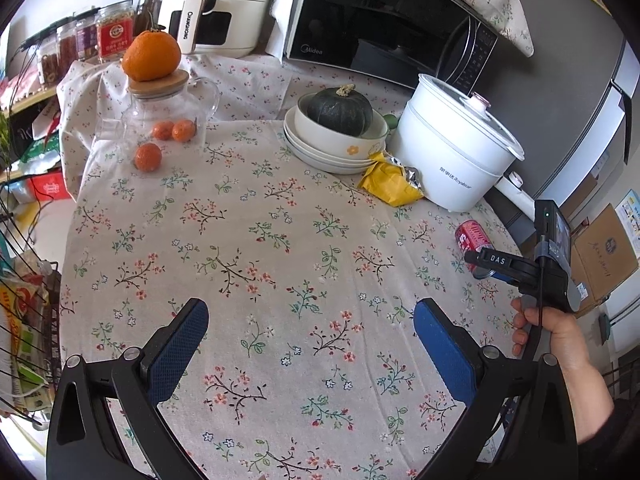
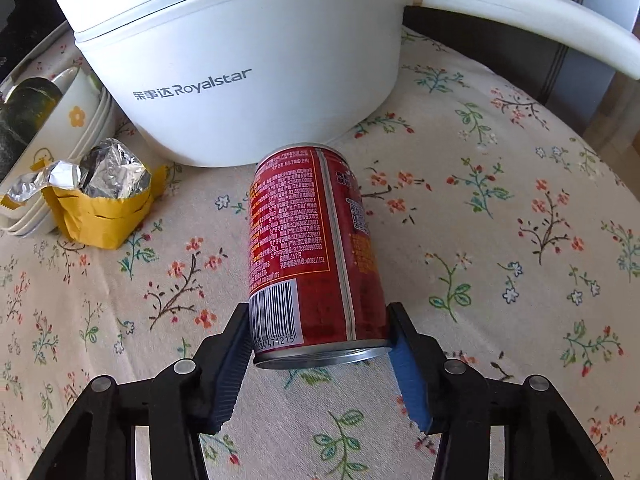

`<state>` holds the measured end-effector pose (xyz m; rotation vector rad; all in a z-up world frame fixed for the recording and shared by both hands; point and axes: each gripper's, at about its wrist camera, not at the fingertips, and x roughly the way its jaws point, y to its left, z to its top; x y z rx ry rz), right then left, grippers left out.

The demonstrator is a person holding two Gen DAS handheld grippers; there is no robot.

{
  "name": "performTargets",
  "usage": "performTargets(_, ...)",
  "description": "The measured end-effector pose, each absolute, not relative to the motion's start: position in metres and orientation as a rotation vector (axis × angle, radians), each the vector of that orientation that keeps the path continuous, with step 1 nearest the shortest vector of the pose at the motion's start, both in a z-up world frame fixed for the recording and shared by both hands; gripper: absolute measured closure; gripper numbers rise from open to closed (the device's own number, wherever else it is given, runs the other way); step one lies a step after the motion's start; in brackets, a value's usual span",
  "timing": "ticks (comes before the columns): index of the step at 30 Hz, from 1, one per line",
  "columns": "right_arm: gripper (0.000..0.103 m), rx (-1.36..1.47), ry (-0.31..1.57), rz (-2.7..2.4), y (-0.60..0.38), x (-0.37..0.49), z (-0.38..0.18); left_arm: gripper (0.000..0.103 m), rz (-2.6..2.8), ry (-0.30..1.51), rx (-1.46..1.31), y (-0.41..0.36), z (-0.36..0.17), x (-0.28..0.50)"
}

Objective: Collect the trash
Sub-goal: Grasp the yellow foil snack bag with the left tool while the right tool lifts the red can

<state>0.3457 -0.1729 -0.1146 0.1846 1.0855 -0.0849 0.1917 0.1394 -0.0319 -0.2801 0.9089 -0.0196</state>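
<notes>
White air fryer (image 1: 218, 4) at 11 o'clock in the left wrist view: "CHANGHONG" printed across its top and again down its handle. Black microwave (image 1: 384, 20) at 12 o'clock: "Midea" at the door's lower left corner. White electric pot (image 2: 236, 60), at 12 o'clock in the right wrist view: Chinese characters followed by "Royalstar" in grey. Red drink can (image 2: 316, 256), lying centre frame: barcode with digits ending "471215", a number reading "4008211151", small Chinese print too fine to read. Right gripper (image 1: 486, 260), at 3 o'clock in the left wrist view: "DAS" in white.
</notes>
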Motion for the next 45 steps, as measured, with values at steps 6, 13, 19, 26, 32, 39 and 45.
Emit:
performTargets(6,0.047,0.125,1.085,-0.025,-0.191,0.309,-0.095,0.000,-0.052,0.896,-0.199,0.111,-0.036,0.195)
performTargets(13,0.047,0.057,1.080,0.013,-0.225,0.258,-0.073,0.000,-0.107,0.935,-0.119,0.065,-0.045,0.201)
performTargets(19,0.047,0.023,1.069,0.033,-0.245,0.221,-0.064,0.000,-0.107,0.956,-0.087,0.037,-0.060,0.212)
performTargets(26,0.047,0.011,1.065,0.076,-0.269,0.198,-0.053,0.000,-0.104,0.967,-0.080,0.025,-0.085,0.246)
performTargets(32,0.047,0.023,1.062,0.096,-0.291,0.190,-0.052,0.012,-0.103,0.901,-0.106,0.012,-0.096,0.301)
performTargets(39,0.047,0.021,1.068,0.113,-0.307,0.199,-0.057,0.016,-0.023,0.807,-0.204,-0.008,-0.099,0.372)
performTargets(45,0.047,0.020,1.061,0.119,-0.318,0.204,-0.057,0.027,0.144,0.735,-0.334,-0.008,-0.105,0.407)
